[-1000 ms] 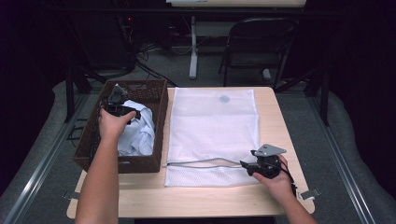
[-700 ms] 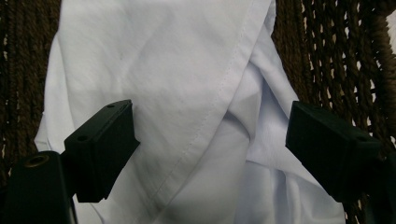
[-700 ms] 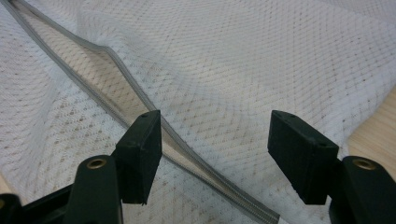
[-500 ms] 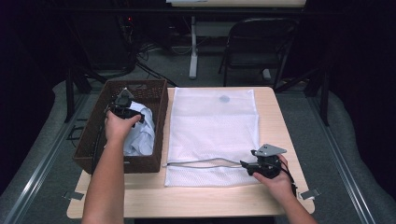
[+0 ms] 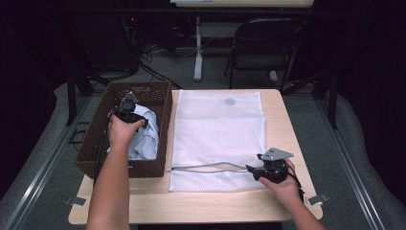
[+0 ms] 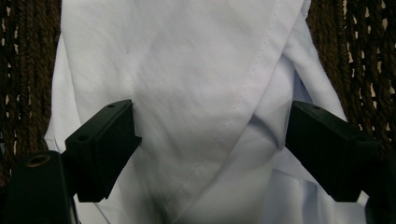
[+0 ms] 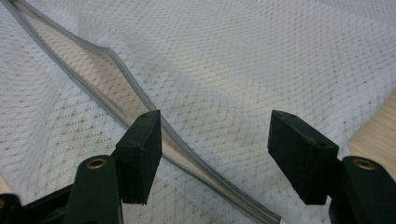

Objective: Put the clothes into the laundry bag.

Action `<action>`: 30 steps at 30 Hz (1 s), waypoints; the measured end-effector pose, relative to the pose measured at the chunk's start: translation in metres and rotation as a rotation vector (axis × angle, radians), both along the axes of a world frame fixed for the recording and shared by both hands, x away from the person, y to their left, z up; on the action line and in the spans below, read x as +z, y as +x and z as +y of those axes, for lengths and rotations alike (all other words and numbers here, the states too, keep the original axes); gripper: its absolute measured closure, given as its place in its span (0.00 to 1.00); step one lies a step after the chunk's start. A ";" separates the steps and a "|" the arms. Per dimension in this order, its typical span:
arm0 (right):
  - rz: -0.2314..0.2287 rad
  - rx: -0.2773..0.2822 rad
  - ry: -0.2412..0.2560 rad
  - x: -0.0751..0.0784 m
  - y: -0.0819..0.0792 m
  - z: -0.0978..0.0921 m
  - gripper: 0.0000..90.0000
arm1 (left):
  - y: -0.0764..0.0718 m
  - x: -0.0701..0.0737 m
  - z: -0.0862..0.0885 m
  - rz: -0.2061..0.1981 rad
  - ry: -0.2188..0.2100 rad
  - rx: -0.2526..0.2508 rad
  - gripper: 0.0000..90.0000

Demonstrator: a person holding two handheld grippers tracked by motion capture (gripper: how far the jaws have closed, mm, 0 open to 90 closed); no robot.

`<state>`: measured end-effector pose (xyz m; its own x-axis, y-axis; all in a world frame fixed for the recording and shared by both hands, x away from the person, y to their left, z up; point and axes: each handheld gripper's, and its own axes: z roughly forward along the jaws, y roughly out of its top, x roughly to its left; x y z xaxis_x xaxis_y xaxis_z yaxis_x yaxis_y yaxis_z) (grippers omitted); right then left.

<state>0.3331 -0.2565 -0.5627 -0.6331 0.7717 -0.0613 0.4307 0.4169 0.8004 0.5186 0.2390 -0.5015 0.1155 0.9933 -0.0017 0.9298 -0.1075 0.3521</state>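
Right tongs [image 5: 250,168] sit wide open at the mesh laundry bag's [image 5: 218,134] zipper opening, near the bench's [image 5: 191,206] front edge, gripping nothing. Left tongs [image 5: 125,111] have just dropped deeper into the basket [image 5: 91,158], open around the white shirt [image 6: 196,84], so a grab looks imminent.

left tongs [image 5: 128,111]: jaws apart, pointing down | right tongs [image 5: 251,169]: jaws apart, held low

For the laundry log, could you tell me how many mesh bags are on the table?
1: the white mesh bag lies flat on the table, right of the wicker basket, its zipper end by the right gripper.
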 end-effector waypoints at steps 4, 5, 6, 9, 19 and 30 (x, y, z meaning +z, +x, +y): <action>-0.001 0.000 -0.001 0.000 0.000 0.000 0.39 | 0.000 -0.002 0.001 -0.007 -0.006 0.010 0.18; -0.002 0.000 -0.002 0.000 0.000 0.000 0.39 | 0.000 -0.003 0.002 -0.011 -0.012 0.017 0.18; -0.002 0.001 -0.002 0.000 0.000 0.001 0.39 | 0.000 -0.004 0.003 -0.007 -0.014 0.020 0.18; -0.002 0.002 0.000 0.000 -0.001 0.001 0.39 | 0.000 -0.006 0.006 0.001 -0.018 0.025 0.18; -0.002 0.006 -0.005 0.000 0.000 0.002 0.39 | -0.001 -0.010 0.009 0.007 -0.017 0.033 0.17; -0.005 0.013 -0.017 -0.001 0.000 0.004 0.39 | -0.001 -0.013 0.012 0.014 -0.029 0.033 0.16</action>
<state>0.3331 -0.2523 -0.5634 -0.6430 0.7619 -0.0779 0.4209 0.4365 0.7952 0.5180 0.2509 -0.5146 0.0829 0.9960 -0.0323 0.9374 -0.0669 0.3417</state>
